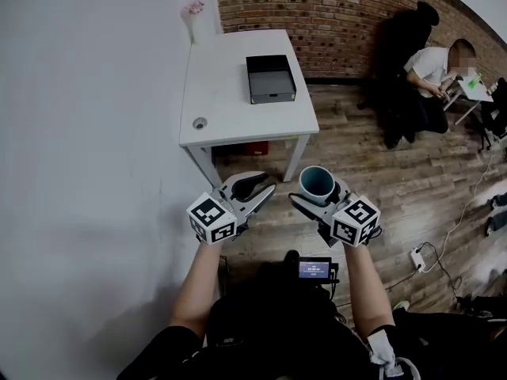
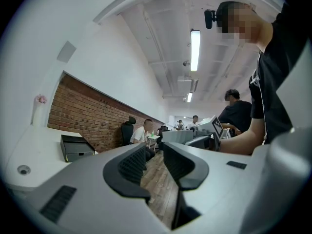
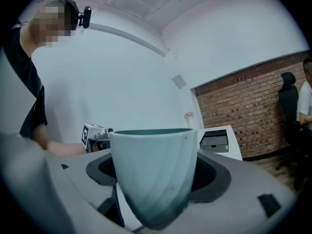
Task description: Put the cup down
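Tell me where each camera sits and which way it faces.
Head view: on the person's head, facing steeply down at the white table; shows both forearms, left gripper, right gripper holding the cup.
Left gripper view: on that gripper, along its empty jaws toward the brick wall; person's torso at right.
Right gripper view: along jaws gripping the cup; person at left.
Shared: all show the black box.

left gripper (image 1: pixel 267 184) slightly parted, right gripper (image 1: pixel 318 190) gripping
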### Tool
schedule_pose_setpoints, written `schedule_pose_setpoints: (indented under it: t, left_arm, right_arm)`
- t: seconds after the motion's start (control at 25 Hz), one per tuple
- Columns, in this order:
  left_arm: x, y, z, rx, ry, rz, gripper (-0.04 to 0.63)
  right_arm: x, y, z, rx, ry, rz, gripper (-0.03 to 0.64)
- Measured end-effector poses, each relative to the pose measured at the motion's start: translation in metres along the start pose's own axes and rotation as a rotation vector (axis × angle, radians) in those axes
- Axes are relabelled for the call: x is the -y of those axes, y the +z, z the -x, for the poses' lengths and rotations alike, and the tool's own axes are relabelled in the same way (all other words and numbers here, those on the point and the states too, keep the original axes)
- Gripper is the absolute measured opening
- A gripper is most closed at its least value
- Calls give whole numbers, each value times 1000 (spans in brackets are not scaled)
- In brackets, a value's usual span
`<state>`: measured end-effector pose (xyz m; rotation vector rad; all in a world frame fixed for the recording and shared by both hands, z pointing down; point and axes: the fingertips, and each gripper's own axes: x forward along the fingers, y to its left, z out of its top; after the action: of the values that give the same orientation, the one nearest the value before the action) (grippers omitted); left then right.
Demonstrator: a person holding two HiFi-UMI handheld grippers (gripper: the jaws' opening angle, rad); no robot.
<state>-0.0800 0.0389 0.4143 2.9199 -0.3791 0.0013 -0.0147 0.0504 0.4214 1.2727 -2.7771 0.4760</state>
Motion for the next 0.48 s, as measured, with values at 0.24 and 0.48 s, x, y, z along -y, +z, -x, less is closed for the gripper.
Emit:
schedule_pose_setpoints:
  t: [0.24,0.48]
  left_arm:
    - [-20,2,-10,2,0,-2,104]
    - [-45,-1,-21,-2,20,-10,104]
  right_arm:
    - [19,3,-13,-6,3,3,403]
    - [42,5,-32,-2,29,6,403]
